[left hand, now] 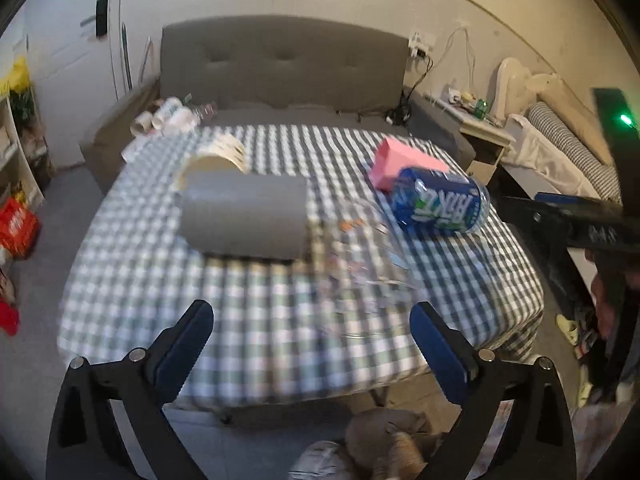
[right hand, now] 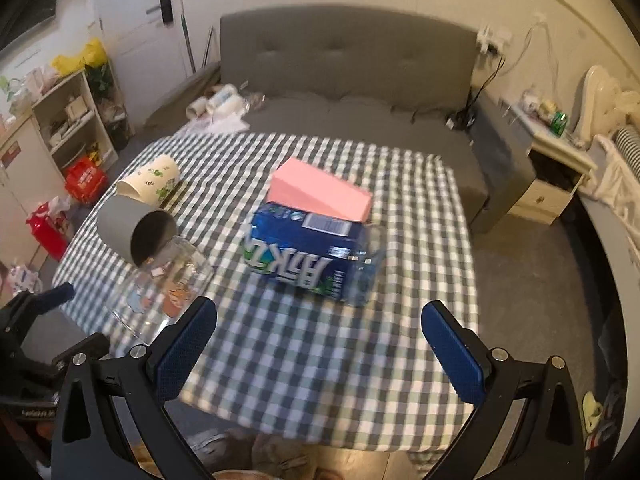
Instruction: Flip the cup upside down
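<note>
The left hand-held gripper [left hand: 312, 354] is a black plastic frame, its two arms ending in fingers [left hand: 182, 354] faced with blue pads that carry a fine dotted grip texture. Small silver screw heads [left hand: 136, 355] sit at the joints, and triangular cut-outs lighten the frame lower down. The right hand-held gripper [right hand: 319, 354] is built the same: black arms, blue textured pads [right hand: 182, 354], silver screws [right hand: 498, 354]. From the left wrist view, its black body shows a small green light [left hand: 624, 120].
</note>
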